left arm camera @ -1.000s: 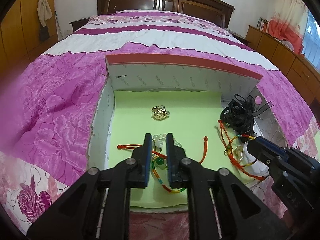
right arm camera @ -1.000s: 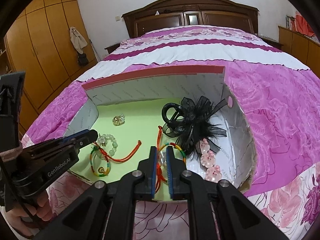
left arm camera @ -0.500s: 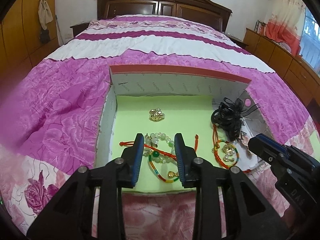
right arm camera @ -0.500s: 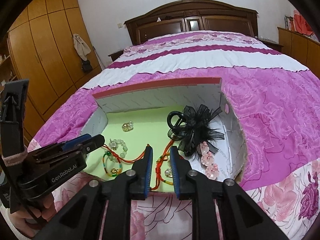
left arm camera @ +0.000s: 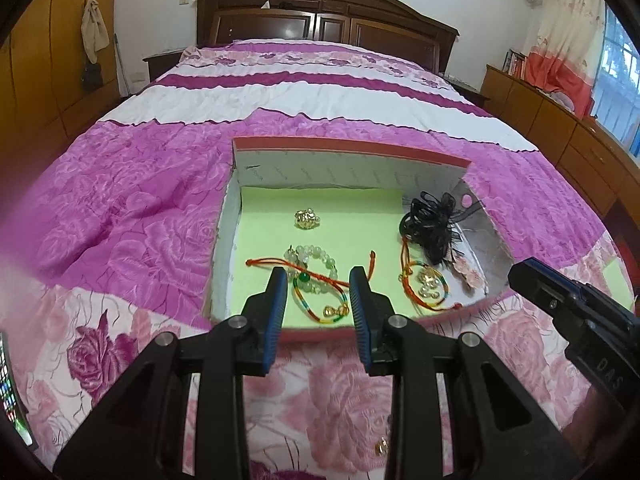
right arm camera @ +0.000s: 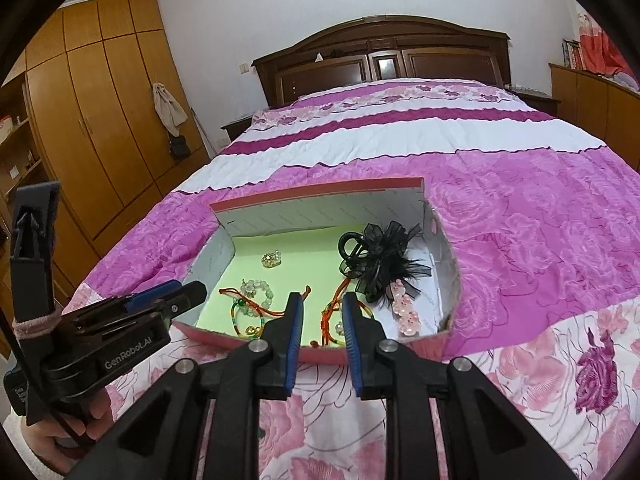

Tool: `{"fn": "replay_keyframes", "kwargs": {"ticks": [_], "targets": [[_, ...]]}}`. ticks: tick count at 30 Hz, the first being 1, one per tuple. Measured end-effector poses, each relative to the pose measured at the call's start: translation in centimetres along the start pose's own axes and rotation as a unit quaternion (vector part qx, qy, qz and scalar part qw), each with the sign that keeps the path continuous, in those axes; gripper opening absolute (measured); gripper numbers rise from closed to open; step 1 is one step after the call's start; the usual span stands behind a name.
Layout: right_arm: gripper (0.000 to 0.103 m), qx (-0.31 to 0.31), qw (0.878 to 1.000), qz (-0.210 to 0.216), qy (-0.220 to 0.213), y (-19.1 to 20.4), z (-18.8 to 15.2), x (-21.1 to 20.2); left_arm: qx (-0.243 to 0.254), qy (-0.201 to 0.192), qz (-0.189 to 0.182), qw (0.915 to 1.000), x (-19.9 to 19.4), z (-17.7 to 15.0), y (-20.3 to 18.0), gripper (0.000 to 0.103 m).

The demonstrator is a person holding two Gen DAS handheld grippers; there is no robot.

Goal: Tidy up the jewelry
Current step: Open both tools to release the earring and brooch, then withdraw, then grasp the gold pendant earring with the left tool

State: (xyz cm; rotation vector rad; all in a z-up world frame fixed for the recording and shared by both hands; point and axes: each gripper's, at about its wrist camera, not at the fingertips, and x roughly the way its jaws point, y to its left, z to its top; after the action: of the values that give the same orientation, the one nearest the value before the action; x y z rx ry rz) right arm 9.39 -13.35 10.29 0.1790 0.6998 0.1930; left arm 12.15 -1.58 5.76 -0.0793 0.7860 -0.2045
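An open cardboard box (left arm camera: 348,146) with a green floor lies on the pink bedspread. Inside lie a gold brooch (left arm camera: 306,219), a pale bead bracelet (left arm camera: 312,258) tangled with a red cord and a striped cord bracelet (left arm camera: 320,312), a second striped bracelet with a gold charm (left arm camera: 426,282), a black bow clip (left arm camera: 432,224) and a pink clip (left arm camera: 470,274). My left gripper (left arm camera: 319,280) hovers open over the box's near edge, holding nothing. The right gripper (right arm camera: 322,304) is open and empty too, above the near edge by the second bracelet (right arm camera: 332,320).
The bedspread (left arm camera: 140,220) surrounds the box, with a small gold piece (left arm camera: 382,446) lying on it near my left gripper's base. A phone (left arm camera: 8,392) shows at the left edge. Wardrobes (right arm camera: 100,120) stand left, a headboard (right arm camera: 384,56) behind.
Both grippers went from shut on bracelets to open, then pulled back and up out of the box. The bracelets stay lying on the green floor.
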Motion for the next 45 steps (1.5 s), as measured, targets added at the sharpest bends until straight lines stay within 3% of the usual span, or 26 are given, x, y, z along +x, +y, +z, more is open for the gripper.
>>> {"fn": "replay_keyframes", "kwargs": {"ticks": [22, 45], "targets": [[0.027, 0.005, 1.000, -0.015, -0.001, -0.8, -3.8, -5.8, 0.007, 0.048, -0.024, 0.9986, -2.5, -5.9, -1.2, 0.024], [0.028, 0.026, 0.999, -0.018, 0.019, -2.3, -6.4, -6.1, 0.046, 0.105, -0.042, 0.9925, -0.6, -10.0, -3.4, 0.023]]}}
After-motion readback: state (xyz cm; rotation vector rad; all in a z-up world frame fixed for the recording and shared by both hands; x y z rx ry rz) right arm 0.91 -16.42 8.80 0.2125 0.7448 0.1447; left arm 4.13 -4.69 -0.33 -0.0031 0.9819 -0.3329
